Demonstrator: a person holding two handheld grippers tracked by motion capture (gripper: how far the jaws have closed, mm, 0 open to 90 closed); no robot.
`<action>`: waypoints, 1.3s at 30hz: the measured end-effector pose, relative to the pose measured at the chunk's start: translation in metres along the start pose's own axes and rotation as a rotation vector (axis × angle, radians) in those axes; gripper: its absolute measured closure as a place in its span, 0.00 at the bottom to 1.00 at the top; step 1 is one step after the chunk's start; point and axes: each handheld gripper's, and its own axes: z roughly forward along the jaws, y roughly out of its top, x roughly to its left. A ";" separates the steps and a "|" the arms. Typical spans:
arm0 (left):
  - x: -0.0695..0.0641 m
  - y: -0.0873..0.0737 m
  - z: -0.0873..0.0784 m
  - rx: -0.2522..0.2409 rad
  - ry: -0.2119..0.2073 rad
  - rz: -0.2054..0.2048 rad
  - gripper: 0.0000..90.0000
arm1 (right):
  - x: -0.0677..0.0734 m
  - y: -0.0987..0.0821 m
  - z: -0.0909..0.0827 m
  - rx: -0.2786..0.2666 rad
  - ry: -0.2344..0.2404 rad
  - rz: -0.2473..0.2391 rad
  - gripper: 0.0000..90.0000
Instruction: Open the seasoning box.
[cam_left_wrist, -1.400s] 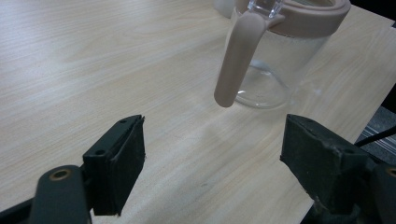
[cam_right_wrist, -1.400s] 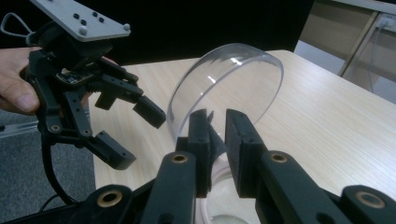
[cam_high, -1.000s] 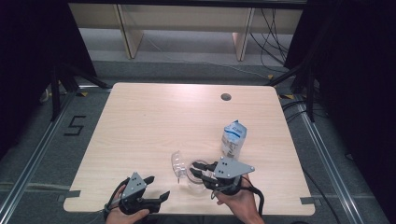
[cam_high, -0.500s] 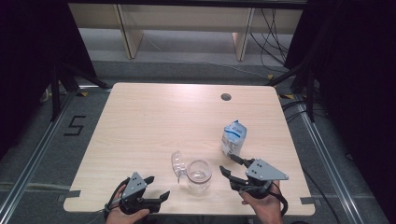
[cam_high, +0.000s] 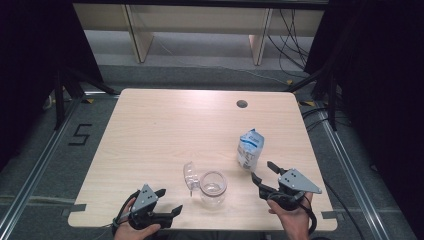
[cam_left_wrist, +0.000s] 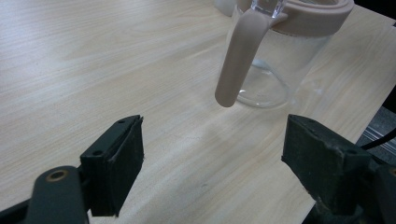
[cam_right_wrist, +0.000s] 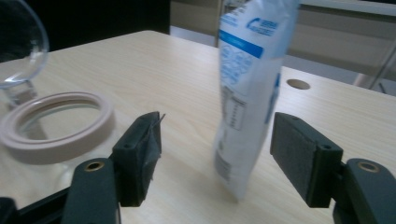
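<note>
Near the table's (cam_high: 150, 125) front edge, we hold both hand-held grippers, left (cam_high: 167, 202) and right (cam_high: 263, 172), agape and empty. The standing pouch (cam_high: 250, 149) looks tippable. A clumsy right approach could topple it toward the glass jar (cam_high: 212, 187).

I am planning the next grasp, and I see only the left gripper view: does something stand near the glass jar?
Observer: Yes, a blue-and-white pouch stands upright to the right of the jar, apart from it.
Operator: Does the right gripper hold it?
Observer: No, the right gripper is open, aimed at the pouch, not touching.
Operator: Is the jar closed?
Observer: No, its clear lid hangs open at its left side.
</note>
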 end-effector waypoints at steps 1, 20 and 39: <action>0.000 0.000 0.000 0.001 0.000 0.001 0.22 | -0.004 -0.002 0.002 0.006 -0.014 0.011 0.33; -0.001 0.000 -0.001 -0.008 -0.007 -0.001 0.21 | -0.022 -0.022 0.048 -0.010 0.005 0.062 0.19; -0.003 0.002 0.001 -0.016 -0.017 -0.003 0.21 | -0.027 -0.027 0.072 -0.002 0.001 0.083 0.20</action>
